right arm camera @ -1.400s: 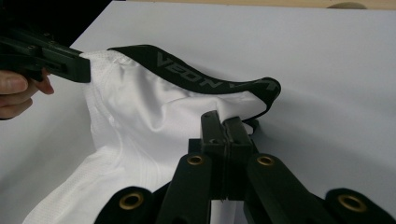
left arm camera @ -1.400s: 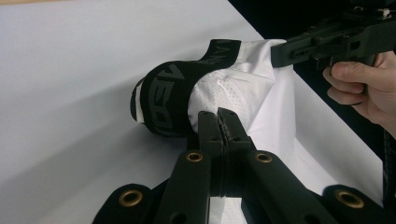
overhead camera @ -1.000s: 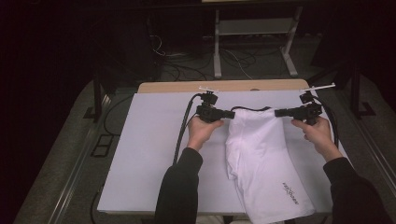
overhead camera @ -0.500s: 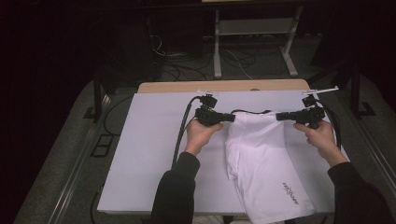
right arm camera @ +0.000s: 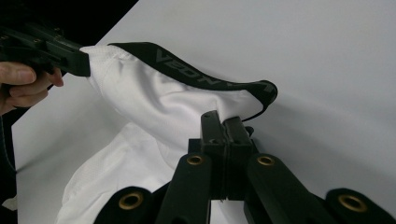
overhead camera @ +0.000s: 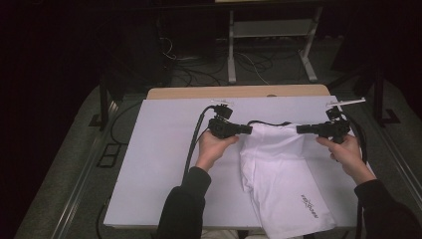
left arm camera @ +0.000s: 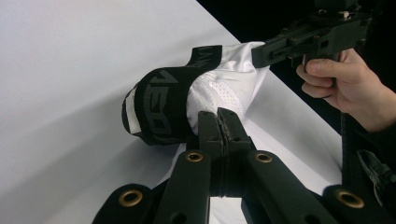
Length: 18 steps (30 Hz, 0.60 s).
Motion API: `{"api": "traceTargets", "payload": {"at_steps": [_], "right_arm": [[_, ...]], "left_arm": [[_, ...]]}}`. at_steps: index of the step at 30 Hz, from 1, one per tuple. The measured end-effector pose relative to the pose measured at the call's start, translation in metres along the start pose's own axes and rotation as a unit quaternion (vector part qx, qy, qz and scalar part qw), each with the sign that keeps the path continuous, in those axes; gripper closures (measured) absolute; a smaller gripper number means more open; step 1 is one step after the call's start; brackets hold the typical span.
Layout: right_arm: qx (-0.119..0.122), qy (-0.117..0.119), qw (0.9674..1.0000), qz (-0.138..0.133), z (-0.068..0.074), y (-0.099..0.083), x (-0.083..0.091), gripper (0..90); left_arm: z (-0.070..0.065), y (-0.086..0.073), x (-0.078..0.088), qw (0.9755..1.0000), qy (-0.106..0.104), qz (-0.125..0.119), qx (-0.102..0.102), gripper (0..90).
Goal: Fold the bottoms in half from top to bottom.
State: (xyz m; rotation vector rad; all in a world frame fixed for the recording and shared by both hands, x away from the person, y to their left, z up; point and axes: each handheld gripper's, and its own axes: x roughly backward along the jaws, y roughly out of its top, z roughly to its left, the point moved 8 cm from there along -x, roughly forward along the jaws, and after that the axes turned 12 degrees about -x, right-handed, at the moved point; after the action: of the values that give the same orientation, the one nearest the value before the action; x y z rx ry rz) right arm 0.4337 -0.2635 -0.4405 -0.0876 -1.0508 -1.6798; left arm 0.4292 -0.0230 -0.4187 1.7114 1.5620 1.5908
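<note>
Both jaws are clenched on the white shorts [overhead camera: 283,179]: the left hand-held gripper [overhead camera: 247,130] and right hand-held gripper [overhead camera: 300,129] pinch the 2 ends of the black waistband [right arm camera: 205,74], lifted above the desk [overhead camera: 159,164]. Each bite looks thin, so uneven pulling could slip 1 corner free.

Left gripper [overhead camera: 245,129] and right gripper [overhead camera: 301,129]: matte black bodies, each trailing a thick black cable. Jaws are flat black bars on arms pinned with brass-ringed rivets. Both forearms wear dark long sleeves [overhead camera: 185,206].
</note>
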Motion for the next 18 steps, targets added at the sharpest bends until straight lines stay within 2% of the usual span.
{"api": "traceTargets", "payload": {"at_steps": [15,18], "right_arm": [[0.01,0.005,0.9999,0.013,0.007,-0.011,0.009,88.0],[0.01,0.006,0.9998,0.016,0.008,-0.015,0.011,88.0]], "left_arm": [[-0.025,-0.008,0.005,0.9996,-0.026,-0.009,-0.008,88.5],[-0.029,-0.011,0.004,0.9995,-0.029,-0.004,-0.014,88.5]]}}
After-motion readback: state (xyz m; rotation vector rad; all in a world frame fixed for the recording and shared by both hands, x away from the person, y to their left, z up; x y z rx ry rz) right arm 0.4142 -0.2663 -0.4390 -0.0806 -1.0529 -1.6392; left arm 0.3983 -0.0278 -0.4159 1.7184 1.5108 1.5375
